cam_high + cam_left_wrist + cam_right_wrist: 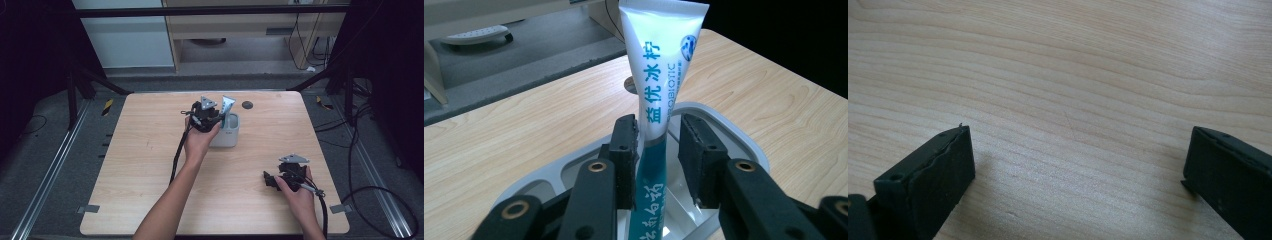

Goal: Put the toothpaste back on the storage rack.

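L gripper [656, 150]: jaws apart, toothpaste tube [659, 85] between, right pad clear of it.
Tube: upright in grey cup [744, 142].
R gripper [1075, 170]: released, wide, over table [1073, 75].

A lab-style recording bay — a bare wooden table [150, 165] framed by black metal struts [210, 11], floor rails [47, 175] and loose cables [370, 195] — with office desks [250, 30] beyond.
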A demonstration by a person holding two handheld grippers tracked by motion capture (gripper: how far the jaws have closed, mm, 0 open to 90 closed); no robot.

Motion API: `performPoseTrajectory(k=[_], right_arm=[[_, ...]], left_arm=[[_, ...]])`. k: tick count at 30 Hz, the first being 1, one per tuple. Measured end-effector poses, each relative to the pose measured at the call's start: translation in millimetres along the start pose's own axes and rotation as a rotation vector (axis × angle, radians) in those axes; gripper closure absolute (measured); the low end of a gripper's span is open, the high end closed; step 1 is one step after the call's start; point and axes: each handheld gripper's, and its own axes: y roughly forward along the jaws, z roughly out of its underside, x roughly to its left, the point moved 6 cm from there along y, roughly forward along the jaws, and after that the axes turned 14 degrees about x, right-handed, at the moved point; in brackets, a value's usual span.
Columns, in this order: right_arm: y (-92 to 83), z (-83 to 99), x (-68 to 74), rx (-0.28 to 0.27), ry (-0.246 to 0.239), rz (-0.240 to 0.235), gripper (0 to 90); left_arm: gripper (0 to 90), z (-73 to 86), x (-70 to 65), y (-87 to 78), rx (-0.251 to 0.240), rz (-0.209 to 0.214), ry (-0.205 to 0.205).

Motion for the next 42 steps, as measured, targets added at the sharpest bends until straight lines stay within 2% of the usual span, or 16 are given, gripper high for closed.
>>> performPoseTrajectory(k=[14, 24, 33, 42], right_arm=[[0.0, 0.0, 0.0, 0.000, 0.000, 0.000, 0.4], [0.0, 0.0, 0.0, 0.000, 0.000, 0.000, 0.4], [0.0, 0.0, 0.0, 0.000, 0.000, 0.000, 0.4], [0.0, 0.0, 0.0, 0.000, 0.000, 0.000, 0.4]], left_arm=[[59.2, 5.4, -2.6, -9.4, 0.006, 0.014, 0.016], [43.6, 6.8, -5.9, -14.4, 0.024, 0.030, 0.047], [31.3, 7.9, -7.9, -23.3, 0.023, 0.062, 0.055], [20.1, 10.7, -8.6, -31.9, 0.029, 0.050, 0.075]])
